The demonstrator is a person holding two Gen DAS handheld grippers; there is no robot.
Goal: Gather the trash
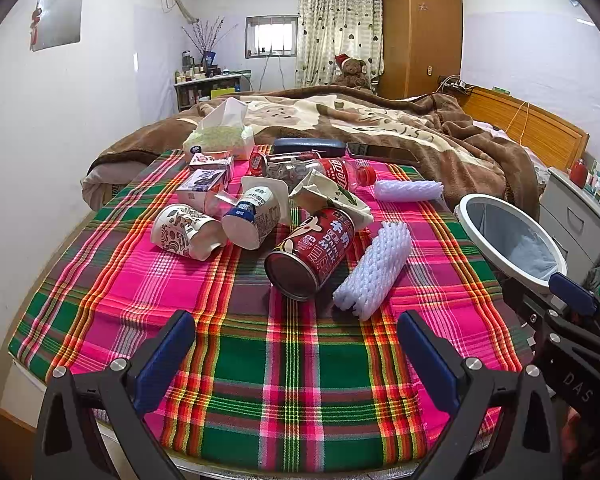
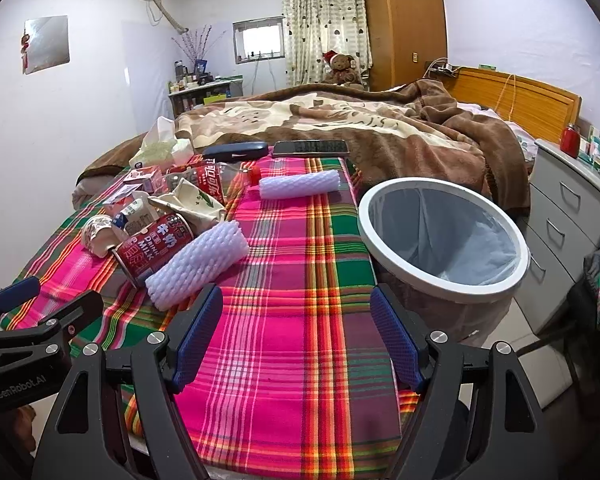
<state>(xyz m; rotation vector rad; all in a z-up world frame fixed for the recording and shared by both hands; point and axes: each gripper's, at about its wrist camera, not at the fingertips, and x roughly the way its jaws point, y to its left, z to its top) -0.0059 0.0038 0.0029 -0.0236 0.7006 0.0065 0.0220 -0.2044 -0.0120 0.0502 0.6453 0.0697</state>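
Trash lies heaped on a table with a plaid cloth: a red milk can on its side, a white foam net sleeve beside it, a second foam sleeve farther back, paper cups, a yogurt cup, small cartons, a crumpled wrapper and a clear cola bottle. A white-rimmed bin with a liner stands at the table's right edge. My left gripper hovers open before the can. My right gripper is open over bare cloth, left of the bin.
A tissue pack, a dark case and a phone lie at the table's far edge. Behind is a bed with a brown blanket. A grey drawer unit stands right of the bin.
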